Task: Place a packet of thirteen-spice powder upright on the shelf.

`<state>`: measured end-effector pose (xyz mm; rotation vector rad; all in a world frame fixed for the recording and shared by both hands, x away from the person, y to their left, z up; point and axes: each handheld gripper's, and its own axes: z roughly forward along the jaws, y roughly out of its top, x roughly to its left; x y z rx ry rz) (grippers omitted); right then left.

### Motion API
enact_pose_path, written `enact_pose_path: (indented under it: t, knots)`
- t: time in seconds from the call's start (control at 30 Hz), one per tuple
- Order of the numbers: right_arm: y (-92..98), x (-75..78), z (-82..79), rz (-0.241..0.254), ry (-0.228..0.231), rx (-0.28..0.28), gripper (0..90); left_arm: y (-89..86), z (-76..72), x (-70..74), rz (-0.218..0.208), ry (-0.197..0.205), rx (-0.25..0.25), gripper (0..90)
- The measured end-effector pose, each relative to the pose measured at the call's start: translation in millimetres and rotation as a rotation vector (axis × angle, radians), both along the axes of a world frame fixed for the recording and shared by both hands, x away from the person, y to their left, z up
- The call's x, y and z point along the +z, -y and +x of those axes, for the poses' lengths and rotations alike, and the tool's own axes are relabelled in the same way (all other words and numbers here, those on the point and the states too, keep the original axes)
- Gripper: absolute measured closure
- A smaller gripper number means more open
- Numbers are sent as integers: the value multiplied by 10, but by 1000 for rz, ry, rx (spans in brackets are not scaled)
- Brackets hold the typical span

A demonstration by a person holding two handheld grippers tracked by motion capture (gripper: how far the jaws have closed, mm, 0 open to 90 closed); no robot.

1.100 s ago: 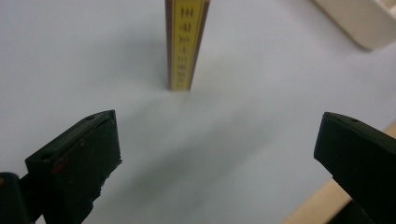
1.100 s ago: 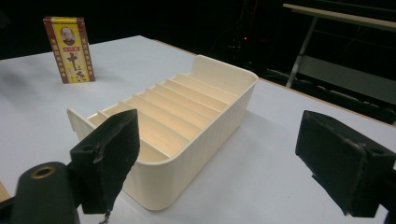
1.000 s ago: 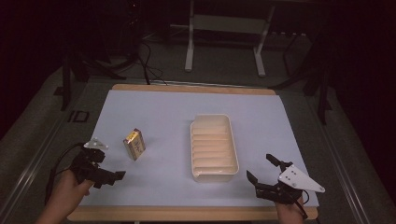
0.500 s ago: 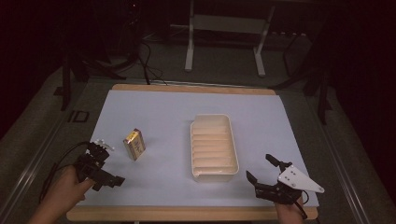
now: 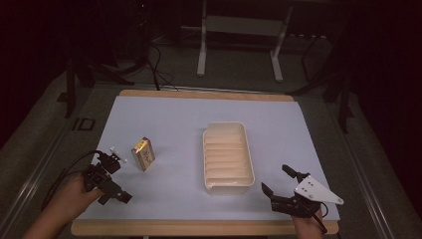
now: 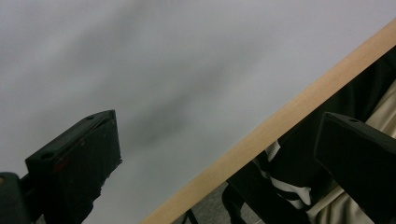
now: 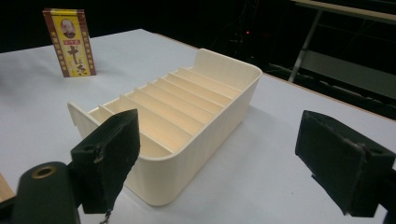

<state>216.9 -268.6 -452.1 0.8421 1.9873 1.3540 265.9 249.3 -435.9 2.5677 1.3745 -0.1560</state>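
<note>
Left tongs (image 5: 115,175) wide open, empty, low over the desk (image 5: 169,114) near its front-left edge — one small yellow box (image 5: 143,154) stands upright just beside them, nothing between. Right tongs (image 5: 278,185) also wide, empty, at the front right, just beside the near end of one cream ribbed tray (image 5: 228,158). Box and tray well apart; one of each, two tongs.

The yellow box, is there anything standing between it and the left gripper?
Nothing visible does. The yellow box stands upright on the white mat, with bare mat between it and the open left gripper. The cream tray sits on the box's far side, away from that gripper.
</note>
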Motion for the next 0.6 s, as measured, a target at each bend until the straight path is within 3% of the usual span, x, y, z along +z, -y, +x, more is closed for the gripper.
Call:
enact_pose_path:
  t: [0.23, 0.3, 0.43, 0.6]
  knots:
    - [-16, -10, 6, -11, -3, 1, 138, 0, 69, 117, 7, -13, -3, 6]
    - [-18, -7, 2, -7, -2, 3, 138, -15, 126, 154, 22, -33, 22, 6]
    - [-19, -2, -4, 0, -7, 11, 138, 17, 164, 179, 31, -40, 10, 6]
    - [-10, 3, -2, 10, -16, 10, 138, 90, 247, 269, 10, -27, -21, 6]
